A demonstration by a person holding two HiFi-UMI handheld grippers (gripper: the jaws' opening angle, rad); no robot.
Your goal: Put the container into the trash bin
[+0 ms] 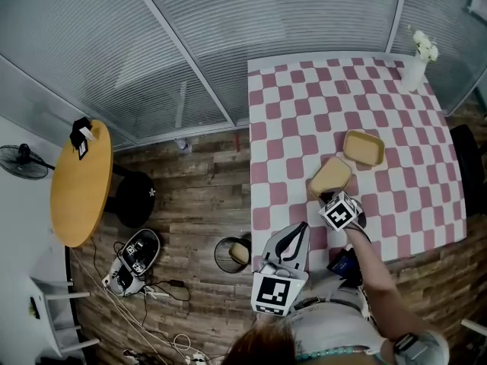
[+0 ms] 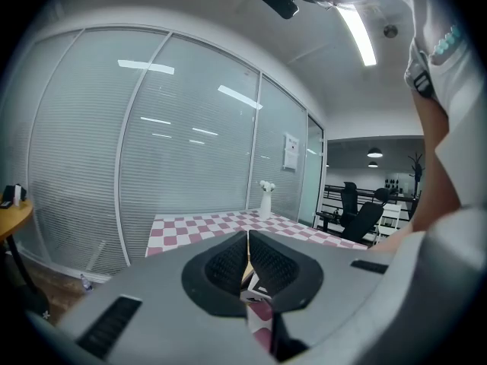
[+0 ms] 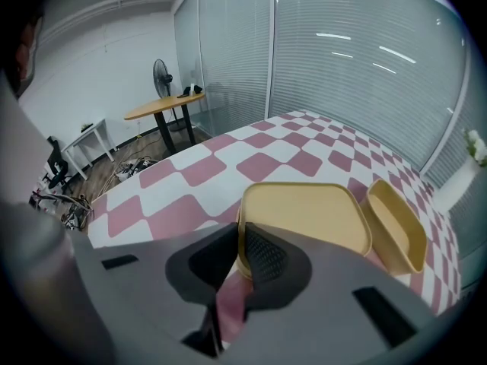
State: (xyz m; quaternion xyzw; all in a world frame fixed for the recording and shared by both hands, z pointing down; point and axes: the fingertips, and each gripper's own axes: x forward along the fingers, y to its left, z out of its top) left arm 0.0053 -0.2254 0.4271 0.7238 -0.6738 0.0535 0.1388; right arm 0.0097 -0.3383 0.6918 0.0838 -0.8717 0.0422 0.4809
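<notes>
Two shallow yellow containers lie on the pink-and-white checked table [image 1: 304, 105]. The nearer yellow container [image 1: 331, 176] [image 3: 304, 213] is flat-topped; its near rim runs between the pads of my right gripper [image 1: 323, 197] [image 3: 240, 243], which is shut on it. The other yellow container [image 1: 364, 147] [image 3: 397, 225] lies open just beyond, to the right. The black trash bin [image 1: 221, 258] stands on the floor off the table's near left corner, with a yellow thing inside. My left gripper [image 1: 299, 229] [image 2: 248, 258] hovers by that corner, shut and holding nothing.
A white vase of flowers [image 1: 418, 65] [image 2: 265, 198] stands at the table's far right corner. A round wooden table [image 1: 80, 181], a fan [image 1: 21, 162], a black stool [image 1: 135, 198] and cables with a device [image 1: 137, 257] fill the floor at left. Blinds-covered glass walls stand behind.
</notes>
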